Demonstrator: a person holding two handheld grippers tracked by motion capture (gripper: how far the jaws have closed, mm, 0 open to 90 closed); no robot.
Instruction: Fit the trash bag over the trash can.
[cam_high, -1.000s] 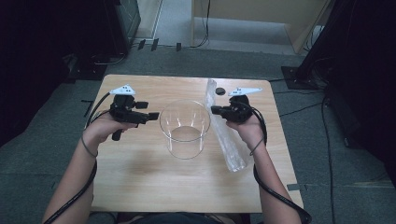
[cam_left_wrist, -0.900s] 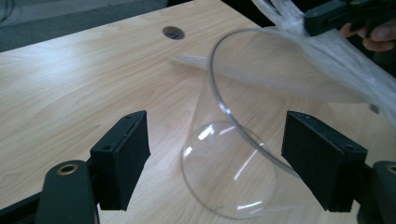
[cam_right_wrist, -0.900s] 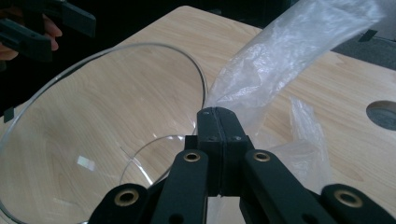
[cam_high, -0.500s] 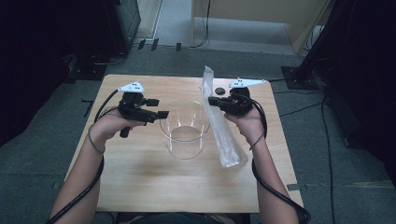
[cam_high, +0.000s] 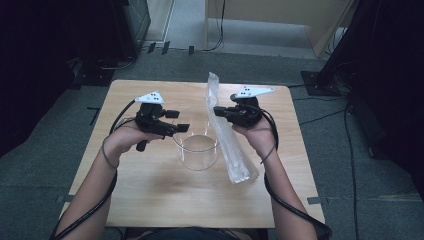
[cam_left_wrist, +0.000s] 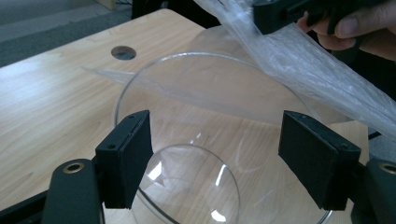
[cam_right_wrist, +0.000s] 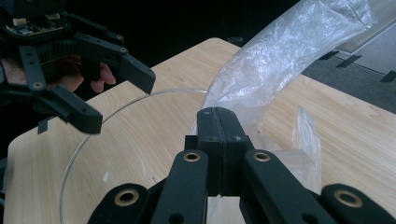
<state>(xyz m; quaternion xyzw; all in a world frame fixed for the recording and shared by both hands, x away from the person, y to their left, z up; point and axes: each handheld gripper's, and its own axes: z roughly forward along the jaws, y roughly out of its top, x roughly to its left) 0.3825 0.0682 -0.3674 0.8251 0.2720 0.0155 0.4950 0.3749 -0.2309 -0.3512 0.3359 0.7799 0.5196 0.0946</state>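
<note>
plastic bag (cam_high: 227, 135) pinched in right gripper (cam_high: 218, 111), beside glass bowl (cam_high: 196, 150).

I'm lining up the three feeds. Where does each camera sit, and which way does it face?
High view: above the person's side, looking forward and down on the table; both forearms, left gripper, right gripper.
Left gripper view: rides the left gripper, looking between its open jaws across the glass bowl to the right gripper's hand.
Right gripper view: rides the right gripper, shut on the plastic bag, facing the left gripper.
Shared: bowl and bag appear in all three.
</note>
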